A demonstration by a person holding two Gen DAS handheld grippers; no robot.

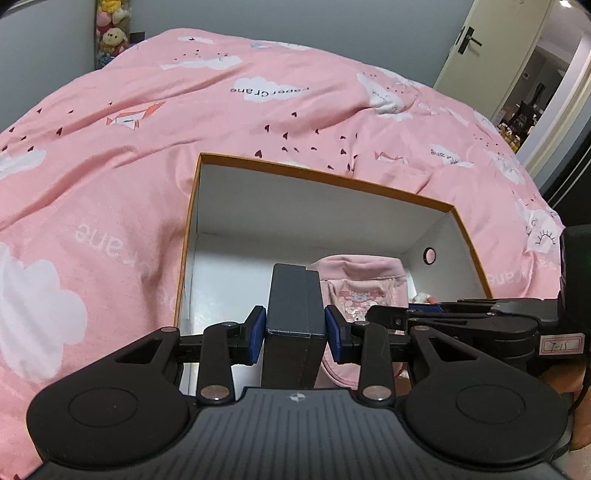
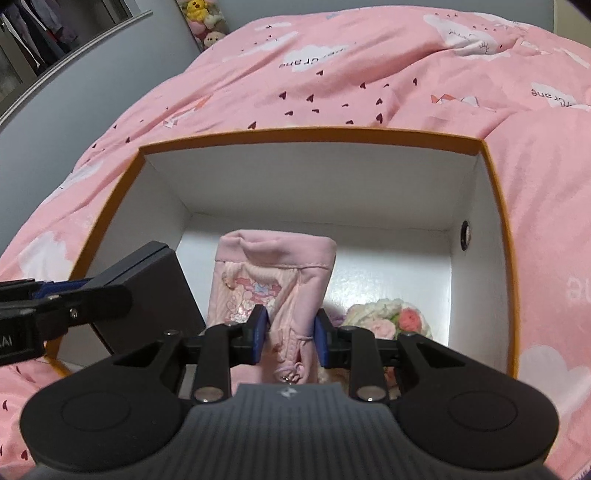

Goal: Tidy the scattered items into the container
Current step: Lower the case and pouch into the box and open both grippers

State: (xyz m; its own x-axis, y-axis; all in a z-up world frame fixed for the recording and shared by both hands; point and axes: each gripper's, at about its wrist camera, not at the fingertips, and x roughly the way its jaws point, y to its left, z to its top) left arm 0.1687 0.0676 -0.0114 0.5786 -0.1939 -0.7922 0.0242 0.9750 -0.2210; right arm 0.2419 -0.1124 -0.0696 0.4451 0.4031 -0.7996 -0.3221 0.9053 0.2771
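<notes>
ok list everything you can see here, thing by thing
box: 1, orange rim, white inside, open, on the bed
dark case: 1, black, clamped in the left gripper over the box's left side
pink pouch: 1, pink with cartoon print, clamped in the right gripper over the box
knitted flower piece: 1, cream with pink flowers, on the box floor at the right
duvet: 1, pink with white clouds and small dark hearts, spread under the box
plush toys: several, yellow, pink and white, stacked by the wall behind the bed
door: 1, cream with dark handle, open, far right
left gripper: black, blue pads, shut on the case
right gripper: black, blue pads, shut on the pouch
</notes>
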